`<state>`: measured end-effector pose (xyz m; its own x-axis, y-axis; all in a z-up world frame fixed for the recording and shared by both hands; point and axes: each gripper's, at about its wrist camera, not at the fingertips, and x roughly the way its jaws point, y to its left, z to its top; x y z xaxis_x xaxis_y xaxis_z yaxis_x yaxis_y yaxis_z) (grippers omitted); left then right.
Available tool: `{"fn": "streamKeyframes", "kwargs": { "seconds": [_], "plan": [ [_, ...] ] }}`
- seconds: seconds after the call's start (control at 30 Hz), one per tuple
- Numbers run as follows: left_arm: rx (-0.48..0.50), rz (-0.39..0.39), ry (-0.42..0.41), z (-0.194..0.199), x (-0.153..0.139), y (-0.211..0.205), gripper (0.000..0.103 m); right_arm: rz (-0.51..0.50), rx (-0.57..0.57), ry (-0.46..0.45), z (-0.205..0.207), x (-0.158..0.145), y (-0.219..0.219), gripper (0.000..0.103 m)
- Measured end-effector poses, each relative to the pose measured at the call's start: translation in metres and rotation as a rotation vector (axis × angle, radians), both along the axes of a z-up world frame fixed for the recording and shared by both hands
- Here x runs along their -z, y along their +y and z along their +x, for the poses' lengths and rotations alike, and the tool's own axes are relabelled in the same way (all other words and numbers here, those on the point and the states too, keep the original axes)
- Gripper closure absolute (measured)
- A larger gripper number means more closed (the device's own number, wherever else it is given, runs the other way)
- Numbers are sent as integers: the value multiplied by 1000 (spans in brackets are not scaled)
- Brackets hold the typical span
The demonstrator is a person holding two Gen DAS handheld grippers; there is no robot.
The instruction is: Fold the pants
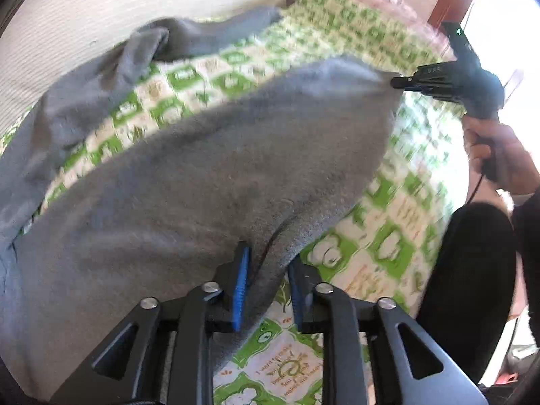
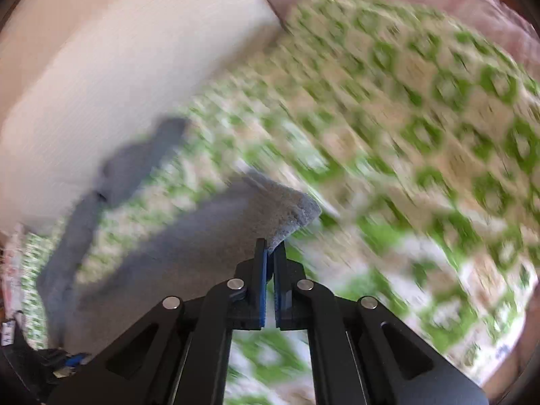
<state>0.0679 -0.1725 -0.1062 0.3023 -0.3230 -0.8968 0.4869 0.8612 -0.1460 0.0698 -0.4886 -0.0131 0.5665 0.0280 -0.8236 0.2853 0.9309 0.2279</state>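
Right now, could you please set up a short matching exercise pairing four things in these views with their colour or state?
Things:
1. pants
2. bedsheet
3. right gripper
4. gripper pads

Colour or state:
A. blue
B. green and white pattern
C. plain grey, partly lifted
D. shut on a cloth corner

Pairs: 1-C, 2-B, 3-D, 4-A. The left gripper has pants fabric between its jaws, which stand apart.
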Motion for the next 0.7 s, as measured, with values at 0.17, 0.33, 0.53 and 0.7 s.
{"fn": "streamKeyframes", "kwargs": {
  "seconds": [0.17, 0.33, 0.53, 0.7],
  "plan": [
    [-14, -55, 3, -5, -17, 12, 42, 26, 52, 61, -10, 8, -5, 65],
    [-30, -45, -54, 3, -46, 35, 42, -43, 25, -52, -8, -30, 12, 41],
    [-60, 38, -97, 56, -55, 65, 42, 39, -153, -100, 55, -42, 51, 41],
    [-60, 68, -102, 109, -70, 98, 41, 21, -347, -96, 124, -44, 85, 32]
  ]
}}
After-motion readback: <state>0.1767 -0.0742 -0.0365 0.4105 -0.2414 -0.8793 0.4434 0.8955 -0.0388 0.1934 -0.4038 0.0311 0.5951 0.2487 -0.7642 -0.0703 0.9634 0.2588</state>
